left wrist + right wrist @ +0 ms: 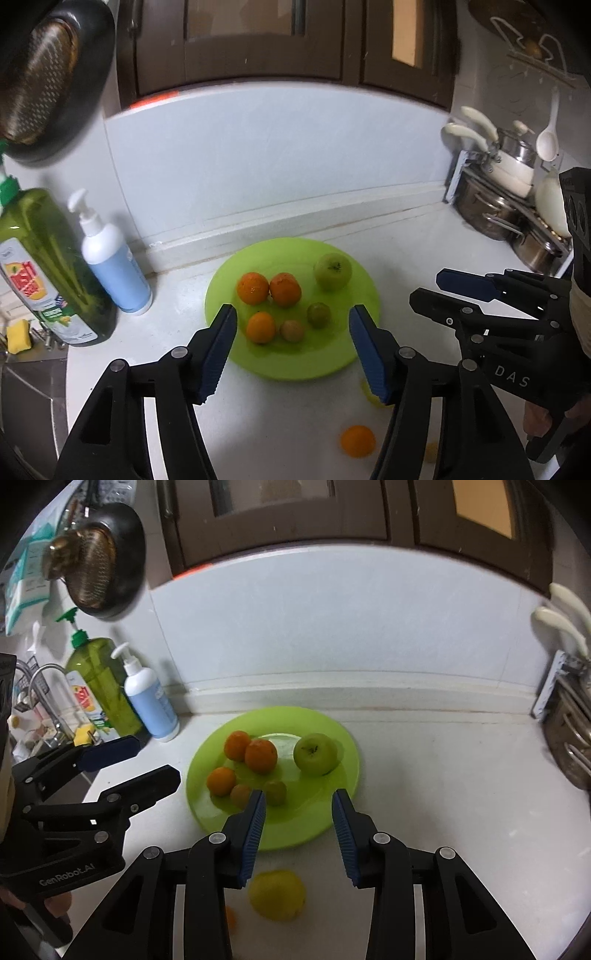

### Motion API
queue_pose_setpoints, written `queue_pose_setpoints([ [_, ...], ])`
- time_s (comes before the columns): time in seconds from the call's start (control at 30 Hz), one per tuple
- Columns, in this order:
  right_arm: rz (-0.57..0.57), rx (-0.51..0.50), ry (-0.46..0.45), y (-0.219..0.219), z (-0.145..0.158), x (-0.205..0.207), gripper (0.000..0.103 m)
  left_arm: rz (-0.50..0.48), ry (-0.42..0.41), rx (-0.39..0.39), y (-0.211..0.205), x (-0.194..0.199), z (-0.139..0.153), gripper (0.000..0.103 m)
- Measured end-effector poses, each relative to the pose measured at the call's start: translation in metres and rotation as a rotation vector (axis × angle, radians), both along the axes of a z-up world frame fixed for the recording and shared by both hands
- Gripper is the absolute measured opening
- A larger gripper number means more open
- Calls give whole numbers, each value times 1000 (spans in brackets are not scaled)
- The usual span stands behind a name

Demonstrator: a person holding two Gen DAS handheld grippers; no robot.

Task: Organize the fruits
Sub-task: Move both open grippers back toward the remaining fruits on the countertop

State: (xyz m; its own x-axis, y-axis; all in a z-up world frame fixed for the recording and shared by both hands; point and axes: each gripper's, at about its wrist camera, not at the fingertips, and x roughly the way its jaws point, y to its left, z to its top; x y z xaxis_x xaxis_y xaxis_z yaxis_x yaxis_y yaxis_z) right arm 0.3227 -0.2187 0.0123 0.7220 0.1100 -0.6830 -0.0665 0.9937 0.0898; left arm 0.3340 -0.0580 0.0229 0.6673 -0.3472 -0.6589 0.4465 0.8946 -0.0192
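A lime green plate [332, 369] [332, 823] on the white counter holds three oranges [284, 290] [260, 756], a green apple [332, 271] [316, 753], a small green fruit [318, 314] [276, 792] and a small brownish fruit [292, 331] [241, 794]. A loose orange [357, 441] and a yellow lemon [277, 895] lie on the counter in front of the plate. My left gripper [291, 347] is open and empty above the plate's near edge. My right gripper [298, 834] is open and empty, with the lemon just below it.
A green dish soap bottle [55, 273] [103, 686] and a white pump bottle [110, 258] [149, 701] stand at the left by the sink. A rack of steel pots [509, 206] [569, 734] stands at the right. A dark pan [48, 77] [99, 561] hangs upper left.
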Motion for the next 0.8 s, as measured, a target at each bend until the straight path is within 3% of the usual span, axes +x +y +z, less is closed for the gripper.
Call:
queue_pose_setpoints([
  [0.43,-17,-37,-84,10,29,-77,38,-30,-61,-24,7,-66,25,76],
  [0.8,-29,-49,-62,15,18,-119,44,-77,-49,20,5,-106,9,82],
])
